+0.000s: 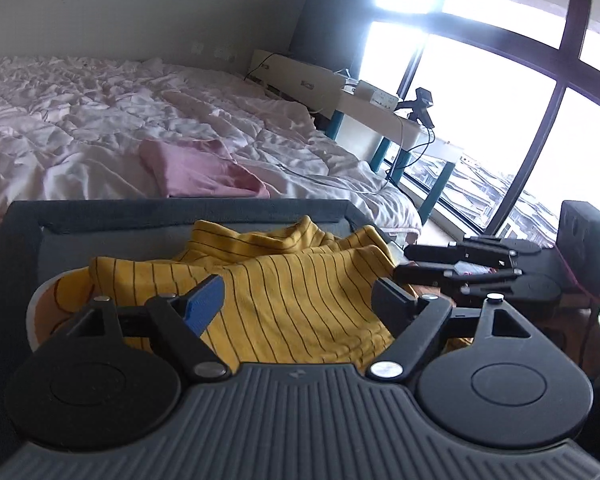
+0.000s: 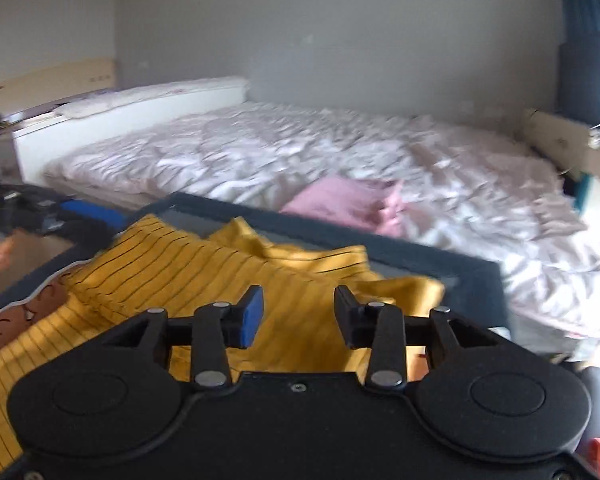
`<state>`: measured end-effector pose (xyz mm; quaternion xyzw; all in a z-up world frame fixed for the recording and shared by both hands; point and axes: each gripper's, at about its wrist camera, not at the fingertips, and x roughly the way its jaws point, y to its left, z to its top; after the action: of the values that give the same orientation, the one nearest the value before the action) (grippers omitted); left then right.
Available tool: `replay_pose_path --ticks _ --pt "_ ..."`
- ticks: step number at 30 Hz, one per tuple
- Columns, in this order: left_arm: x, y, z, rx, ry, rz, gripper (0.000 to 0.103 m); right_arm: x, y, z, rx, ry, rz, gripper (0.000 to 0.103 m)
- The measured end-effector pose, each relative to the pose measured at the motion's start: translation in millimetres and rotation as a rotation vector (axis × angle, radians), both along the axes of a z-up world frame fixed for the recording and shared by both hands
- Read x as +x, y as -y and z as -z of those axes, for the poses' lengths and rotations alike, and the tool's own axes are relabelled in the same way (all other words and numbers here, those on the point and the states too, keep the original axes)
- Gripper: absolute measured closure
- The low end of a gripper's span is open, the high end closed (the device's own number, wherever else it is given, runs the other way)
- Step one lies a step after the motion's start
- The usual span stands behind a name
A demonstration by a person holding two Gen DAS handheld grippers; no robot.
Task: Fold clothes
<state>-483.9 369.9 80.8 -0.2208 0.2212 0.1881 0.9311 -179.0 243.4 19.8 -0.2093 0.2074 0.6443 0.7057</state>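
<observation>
Lying crumpled under and ahead of both claws, yellow striped garment (image 1: 292,280) covers the surface (image 1: 172,210); left claw (image 1: 300,300) wide, right claw (image 2: 299,316) narrower, both empty; no legible writing.

1. The shirt (image 1: 296,296) is mustard yellow with thin dark stripes; in the right wrist view the same shirt (image 2: 188,276) shows the same stripes.
2. The tray (image 1: 180,210) has a dark blue-grey rim and a lighter grey inside.
3. The left gripper (image 1: 298,302) is black, with one bright blue pad on a finger.
4. The right gripper (image 2: 299,316) is also black with a blue pad.
5. The folded cloth (image 1: 196,172) on the bed is plain pink.
6. The quilt (image 1: 100,120) is very pale pink, nearly white, with a stitched square pattern.
7. The desk (image 1: 380,120) is cream with teal legs.
8. The window frame (image 1: 540,120) is dark brown.
9. The wall (image 2: 340,40) is grey.
</observation>
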Motion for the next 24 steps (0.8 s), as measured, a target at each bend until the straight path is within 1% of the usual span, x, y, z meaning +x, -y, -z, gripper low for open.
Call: replay_pose_path --ticks 1,2,3,4,5,6,8,11,13,14,15,16,18,21,24 --pt "10.1 -7.4 6.8 -0.017 -0.024 -0.006 0.019 -1.1 -5.1 7.0 -0.031 0.003 -0.01 0.062" --pt "18.9 -13.8 14.8 -0.025 -0.065 -0.022 0.019 -1.8 -8.2 16.0 -0.071 0.018 -0.009 0.062" --pt "26.5 -20.0 24.0 -0.027 -0.128 -0.051 0.019 -2.5 -11.2 25.0 -0.112 0.033 -0.008 0.062" --pt "30.2 -25.6 32.4 -0.02 -0.172 -0.075 0.019 -0.9 -9.0 28.8 -0.123 0.031 -0.008 0.062" --pt "29.1 -30.2 38.5 -0.004 -0.183 -0.08 0.021 2.3 -3.0 29.0 -0.112 0.016 -0.009 0.062" --pt "25.0 -34.4 42.1 0.009 -0.174 -0.077 0.022 5.5 2.9 29.2 -0.102 0.001 -0.011 0.062" --pt "14.9 -42.5 41.5 -0.011 -0.142 -0.091 0.023 10.7 12.8 28.9 -0.086 -0.022 -0.015 0.062" --pt "-1.8 -45.0 30.3 -0.032 -0.109 -0.145 0.023 12.6 17.4 26.4 -0.082 -0.027 -0.017 0.062" --pt "-12.2 -36.3 20.4 -0.03 -0.091 -0.147 0.023 3.1 19.7 19.4 -0.069 0.008 -0.002 0.062" --pt "-14.1 -29.2 17.2 -0.026 -0.089 -0.124 0.022 -6.2 21.3 14.3 -0.05 0.034 0.004 0.061" --pt "-13.8 -20.2 15.0 -0.021 -0.091 -0.086 0.022 -13.9 22.4 10.3 -0.031 0.041 -0.001 0.058" --pt "-11.8 -11.4 14.6 -0.014 -0.103 -0.05 0.022 -19.3 22.4 8.7 -0.019 0.031 -0.011 0.053" --pt "-4.3 8.4 19.1 0.018 -0.156 -0.026 0.022 -27.1 20.9 10.9 -0.018 0.019 -0.015 0.052" --pt "-0.1 22.5 26.8 0.076 -0.245 -0.051 0.022 -32.9 19.0 24.3 -0.071 0.058 0.025 0.052" --pt "-10.1 35.0 30.4 0.137 -0.288 -0.067 0.022 -28.3 30.7 32.2 -0.07 0.051 0.041 0.051"
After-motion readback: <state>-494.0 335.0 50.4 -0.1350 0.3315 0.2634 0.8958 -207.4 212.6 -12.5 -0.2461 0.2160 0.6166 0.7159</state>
